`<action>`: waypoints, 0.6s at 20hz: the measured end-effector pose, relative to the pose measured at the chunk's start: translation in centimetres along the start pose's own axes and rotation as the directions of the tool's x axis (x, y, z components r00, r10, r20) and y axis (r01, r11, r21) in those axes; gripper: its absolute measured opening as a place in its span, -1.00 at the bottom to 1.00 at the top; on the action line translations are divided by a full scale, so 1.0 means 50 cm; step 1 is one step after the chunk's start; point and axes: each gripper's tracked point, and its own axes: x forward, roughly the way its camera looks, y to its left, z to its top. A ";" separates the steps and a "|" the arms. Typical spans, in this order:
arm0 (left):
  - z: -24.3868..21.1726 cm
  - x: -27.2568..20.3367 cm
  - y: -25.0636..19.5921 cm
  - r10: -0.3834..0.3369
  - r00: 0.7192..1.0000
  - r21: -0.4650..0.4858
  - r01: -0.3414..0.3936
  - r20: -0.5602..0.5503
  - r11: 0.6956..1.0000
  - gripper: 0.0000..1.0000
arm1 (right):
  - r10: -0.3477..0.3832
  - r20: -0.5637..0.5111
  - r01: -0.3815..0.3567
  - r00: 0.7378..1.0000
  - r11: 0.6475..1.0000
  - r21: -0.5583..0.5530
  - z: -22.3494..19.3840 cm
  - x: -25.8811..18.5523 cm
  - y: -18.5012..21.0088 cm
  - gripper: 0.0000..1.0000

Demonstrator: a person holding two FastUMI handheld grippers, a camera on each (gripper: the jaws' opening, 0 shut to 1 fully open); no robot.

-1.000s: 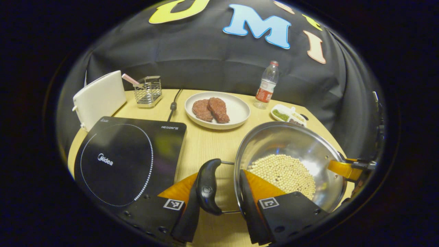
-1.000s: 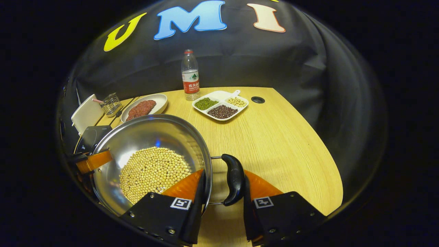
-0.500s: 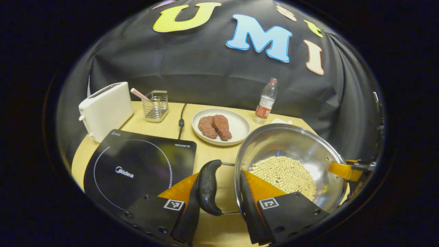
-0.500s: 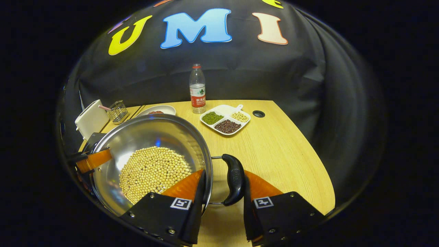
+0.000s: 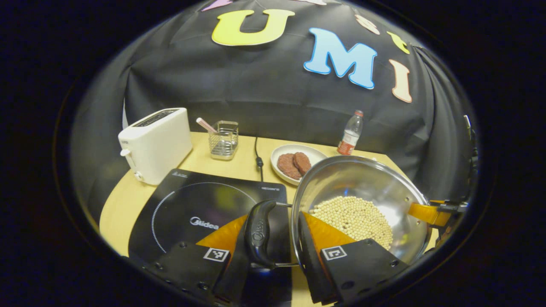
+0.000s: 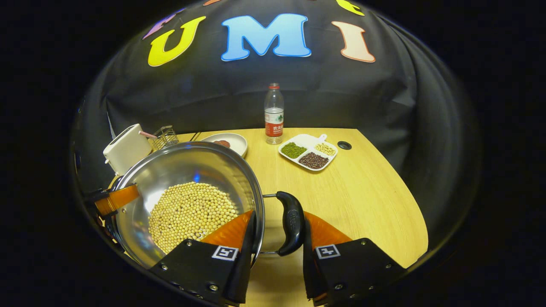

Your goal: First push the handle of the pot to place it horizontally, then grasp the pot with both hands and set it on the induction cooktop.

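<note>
A steel pot (image 5: 362, 192) of pale beans is held in the air by both side handles, partly over the right edge of the induction cooktop (image 5: 200, 213); setting it down centred is judged to remain. The left gripper (image 5: 273, 256) is clamped on the left handle (image 5: 258, 234) and pot rim. The right gripper (image 6: 277, 256) is clamped likewise on the right handle (image 6: 292, 224), above the worktop (image 6: 362, 200).
</note>
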 end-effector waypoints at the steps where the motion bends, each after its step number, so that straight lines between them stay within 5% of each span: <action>1: 0.004 -0.005 0.017 0.004 1.000 -0.001 -0.004 0.000 1.000 0.29 | 0.003 0.002 -0.003 1.000 1.000 0.002 0.001 -0.001 0.018 0.02; 12: 0.033 -0.018 0.216 0.019 1.000 0.000 -0.019 0.015 1.000 0.29 | 0.020 0.013 -0.020 1.000 1.000 0.011 0.009 0.003 0.197 0.02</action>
